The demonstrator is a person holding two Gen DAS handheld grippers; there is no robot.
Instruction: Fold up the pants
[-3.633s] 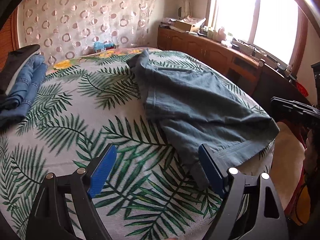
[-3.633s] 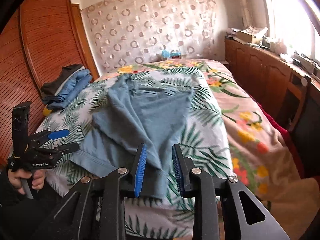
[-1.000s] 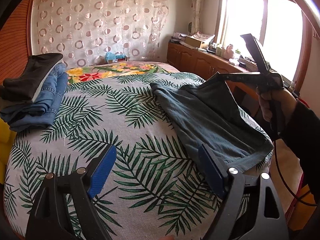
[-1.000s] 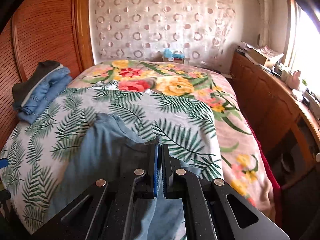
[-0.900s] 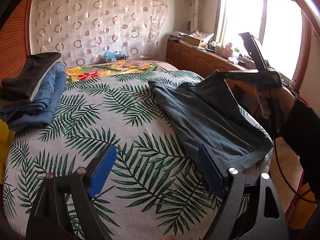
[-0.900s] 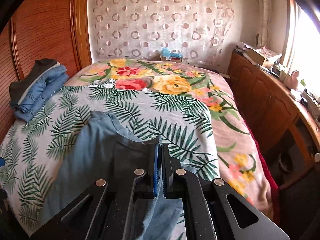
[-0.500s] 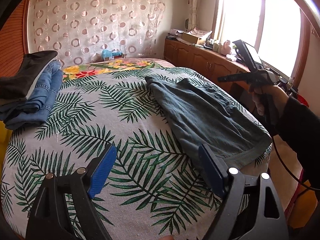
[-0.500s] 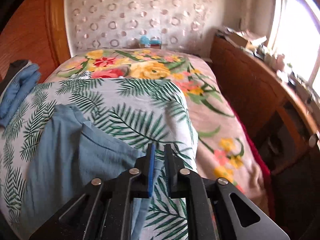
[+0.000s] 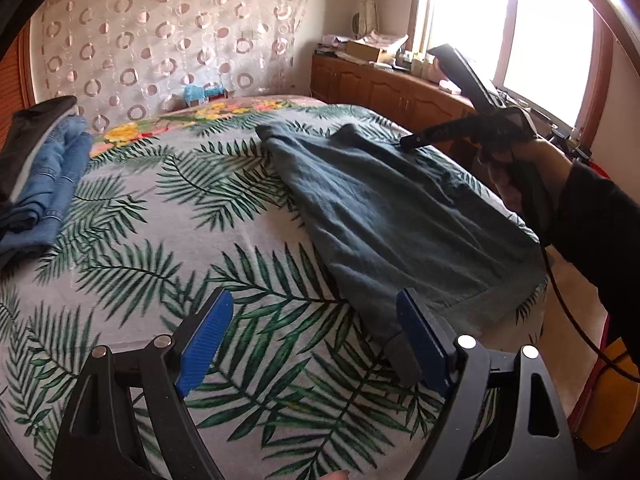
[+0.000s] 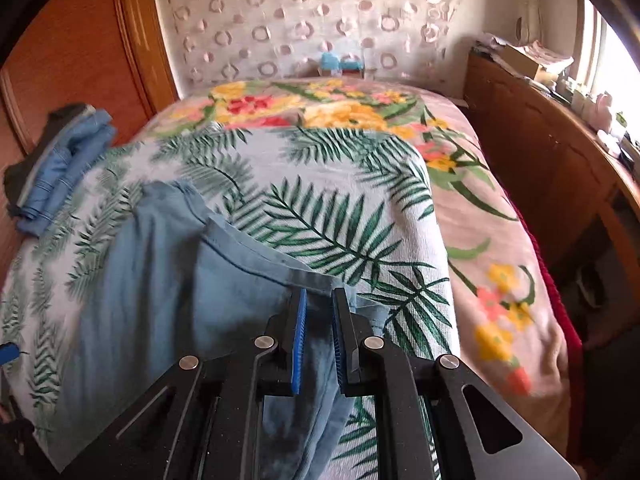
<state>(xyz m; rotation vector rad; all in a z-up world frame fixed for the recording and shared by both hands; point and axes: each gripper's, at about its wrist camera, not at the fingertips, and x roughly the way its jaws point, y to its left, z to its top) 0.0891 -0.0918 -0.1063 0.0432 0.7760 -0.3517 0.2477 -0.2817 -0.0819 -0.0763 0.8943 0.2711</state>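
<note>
The bed (image 9: pixel 132 240) fills both views, spread with a pale cover printed with green palm fronds; a floral blanket (image 10: pixel 496 280) in yellow, red and pink shows beyond the cover toward the head of the bed and down its window-side edge. A curtain with ring patterns (image 9: pixel 160 40) hangs behind the head of the bed, and a wooden cabinet (image 9: pixel 380 88) runs under the bright window along one side.

The pants (image 9: pixel 380 216), grey-blue, lie flat on the cover along the window-side half of the bed, running from near the foot edge up toward the middle. One end reaches the foot edge and hangs slightly over it. In the right wrist view a seamed edge of the pants (image 10: pixel 256 256) lies diagonally across the fronds.

A stack of folded clothes (image 9: pixel 40 176), blue denim with something dark on top, sits at the bed's far side near the wooden wall panel.

The left gripper (image 9: pixel 316 340) hovers above the foot edge with its blue pads wide apart, nothing between them; its one pad stands just beside the hanging end of the pants. The right gripper (image 10: pixel 319 340) sits low over the pants near the window-side edge, its pads a narrow gap apart and not pinching the cloth; whether the tips brush the fabric is hard to tell. A hand (image 9: pixel 520 172) in a dark sleeve holds it.
</note>
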